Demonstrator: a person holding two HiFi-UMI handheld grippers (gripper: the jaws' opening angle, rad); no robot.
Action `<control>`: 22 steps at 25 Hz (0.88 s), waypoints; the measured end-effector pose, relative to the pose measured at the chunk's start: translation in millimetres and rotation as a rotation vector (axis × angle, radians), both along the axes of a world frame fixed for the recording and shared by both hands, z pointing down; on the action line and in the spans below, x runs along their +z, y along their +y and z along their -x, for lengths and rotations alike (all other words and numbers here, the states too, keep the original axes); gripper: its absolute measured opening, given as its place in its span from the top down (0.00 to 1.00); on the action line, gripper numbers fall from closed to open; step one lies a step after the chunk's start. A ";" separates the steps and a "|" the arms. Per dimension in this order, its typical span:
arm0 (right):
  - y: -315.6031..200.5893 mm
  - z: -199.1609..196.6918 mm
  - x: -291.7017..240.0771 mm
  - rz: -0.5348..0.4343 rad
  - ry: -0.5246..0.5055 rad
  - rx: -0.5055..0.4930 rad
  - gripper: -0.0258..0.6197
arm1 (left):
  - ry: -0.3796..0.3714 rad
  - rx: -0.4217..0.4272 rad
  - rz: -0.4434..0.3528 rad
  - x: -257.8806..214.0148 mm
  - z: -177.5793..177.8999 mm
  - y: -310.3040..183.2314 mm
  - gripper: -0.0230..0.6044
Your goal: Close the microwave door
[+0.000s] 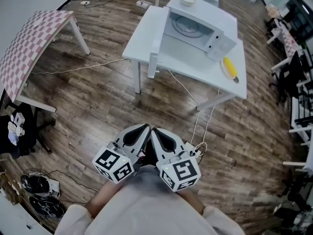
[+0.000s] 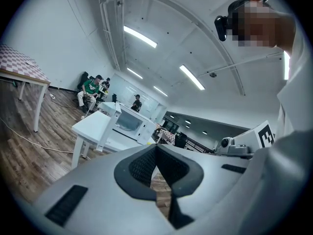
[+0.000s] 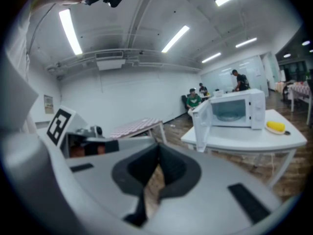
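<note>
The white microwave [image 1: 200, 29] stands on a white table [image 1: 146, 35] across the room, its door [image 1: 155, 58] swung wide open to the left and the turntable showing inside. The left gripper view has the microwave [image 2: 131, 122] small and far off. From the right gripper view the microwave [image 3: 240, 110] is seen with its open door [image 3: 201, 124]. My left gripper [image 1: 145, 128] and right gripper [image 1: 156, 130] are held side by side close to my body, far from the table. Both are shut on nothing, with their tips touching.
A small bowl [image 1: 187, 0] sits on top of the microwave, and a yellow item on a plate [image 1: 230, 68] lies at the table's right end. A cable [image 1: 196, 104] trails over the wooden floor. A checked table [image 1: 34, 35] stands at left. People sit in the background [image 2: 90, 89].
</note>
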State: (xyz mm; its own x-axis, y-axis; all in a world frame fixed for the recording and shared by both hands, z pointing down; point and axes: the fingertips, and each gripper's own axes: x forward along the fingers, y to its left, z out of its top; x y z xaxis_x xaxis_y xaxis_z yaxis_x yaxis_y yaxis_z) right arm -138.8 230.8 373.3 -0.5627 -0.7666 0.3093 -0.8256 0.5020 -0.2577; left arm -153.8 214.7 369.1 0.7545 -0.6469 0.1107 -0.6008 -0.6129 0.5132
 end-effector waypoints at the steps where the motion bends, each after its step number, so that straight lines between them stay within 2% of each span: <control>1: -3.6 -1.3 0.6 0.002 -0.001 0.000 0.92 | 0.003 0.001 0.005 0.9 -1.3 -3.6 0.94; 22: -98.2 -38.8 4.9 0.014 -0.017 -0.002 0.92 | -0.022 0.015 0.018 4.7 -39.0 -96.7 0.94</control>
State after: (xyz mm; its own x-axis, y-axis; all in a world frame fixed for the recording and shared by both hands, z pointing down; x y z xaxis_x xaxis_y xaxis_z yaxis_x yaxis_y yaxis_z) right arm -100.0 132.6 378.2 -0.5696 -0.7612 0.3100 -0.8199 0.4999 -0.2790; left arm -114.7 118.0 373.8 0.7614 -0.6333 0.1385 -0.6026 -0.6128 0.5112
